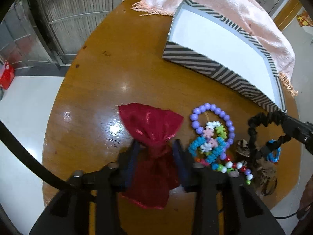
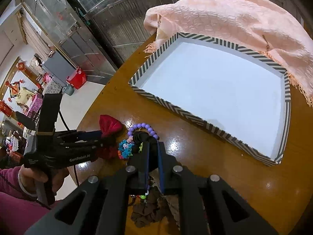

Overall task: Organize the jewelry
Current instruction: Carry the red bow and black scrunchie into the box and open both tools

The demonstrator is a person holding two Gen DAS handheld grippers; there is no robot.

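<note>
The right gripper (image 2: pixel 153 156) is pinching the soft black fabric scrunchie (image 2: pixel 143 138) at lower centre, above the heap of coloured bead bracelets (image 1: pixel 212 137). It looks light and floppy (likely to snag beads). The left gripper (image 1: pixel 156 146) is straddling the shiny red satin pouch (image 1: pixel 151 129) at its cinched neck, touching it; the striped empty tray (image 2: pixel 284 148) is sitting upper right.

Wooden table (image 1: pixel 101 74) under striped box (image 1: pixel 211 66), jewelry (image 1: pixel 211 137).

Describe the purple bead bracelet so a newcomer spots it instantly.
Start at the striped box on the round wooden table. In front of it lies a jewelry heap beside a red pouch. The purple bracelet is its only ring of plain round beads of one colour.
</note>
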